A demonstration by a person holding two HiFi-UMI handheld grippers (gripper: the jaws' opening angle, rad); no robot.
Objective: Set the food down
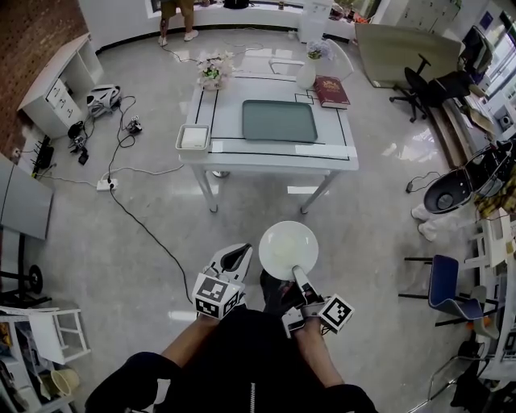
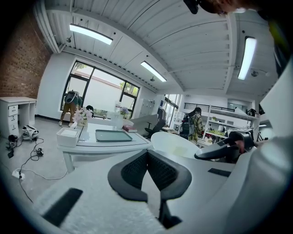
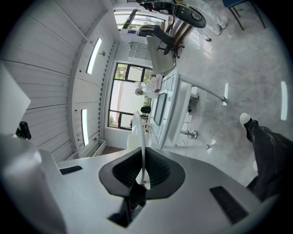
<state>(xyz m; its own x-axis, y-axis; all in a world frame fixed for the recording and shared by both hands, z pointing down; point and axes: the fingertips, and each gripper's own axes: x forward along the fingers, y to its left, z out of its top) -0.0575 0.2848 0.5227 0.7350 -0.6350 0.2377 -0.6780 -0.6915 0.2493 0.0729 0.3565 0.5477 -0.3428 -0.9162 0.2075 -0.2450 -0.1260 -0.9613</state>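
- The white plate (image 1: 288, 248) shows only edge-on in the right gripper view, as a thin pale line. From above its face is a bright glare, so I cannot tell whether any food lies on it.
- A person (image 1: 177, 14) by the far window is cut off above the waist by the top of the frame.
- There is one plate, held in the air over the floor just ahead of the holder's knees, well apart from the tabletop (image 1: 230, 121).
- There are two tools. The right tool (image 1: 297, 274) is clamped on the plate's near rim. The left tool (image 1: 236, 258) is just beside the plate, its jaws together with nothing between them.
- On the tabletop are one green tray (image 1: 280, 121) in the middle, one white box (image 1: 193, 138) at the near left corner, one red book (image 1: 331, 90), one white vase (image 1: 307, 73) and one bunch of flowers (image 1: 212, 70).
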